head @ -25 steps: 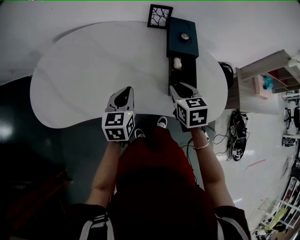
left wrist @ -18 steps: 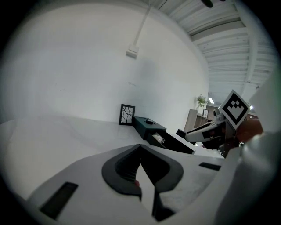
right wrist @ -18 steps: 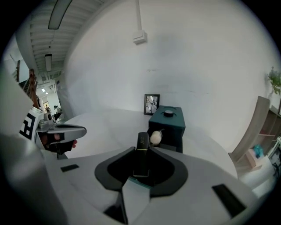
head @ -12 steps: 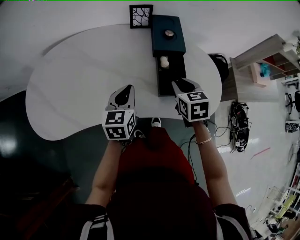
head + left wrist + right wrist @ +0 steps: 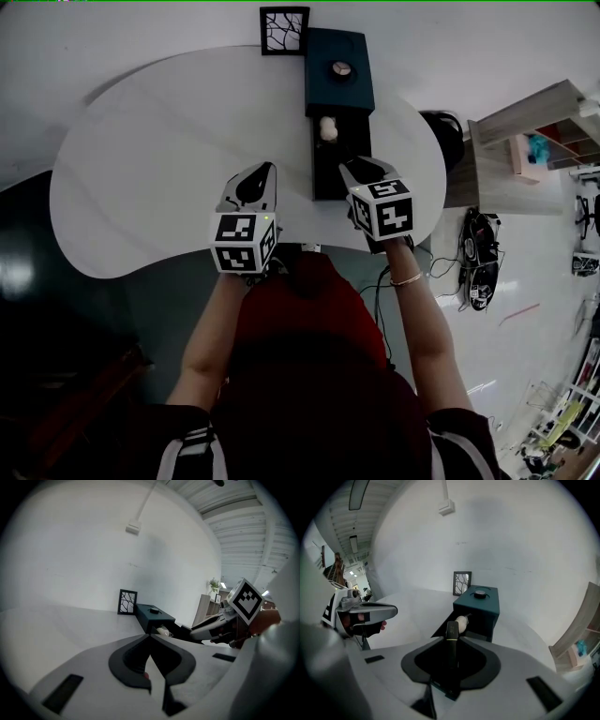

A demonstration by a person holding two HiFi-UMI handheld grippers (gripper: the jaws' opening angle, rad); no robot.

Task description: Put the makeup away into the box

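Dark slim makeup tube [image 5: 451,629] gripped in the right claw [image 5: 452,640], just beside the open drawer [image 5: 330,173] of the teal box [image 5: 480,604] on the white table [image 5: 159,150], left claw [image 5: 150,637] closed tip to tip alongside

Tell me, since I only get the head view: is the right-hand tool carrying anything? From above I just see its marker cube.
Observer: Yes. In the right gripper view, the right gripper is shut on a slim dark tube with a pale band near its tip.
Operator: Where is it aimed?
Observer: The tube points at the open drawer of the teal box.
Operator: And the left tool?
Observer: In its own view, the left gripper has its jaws together.
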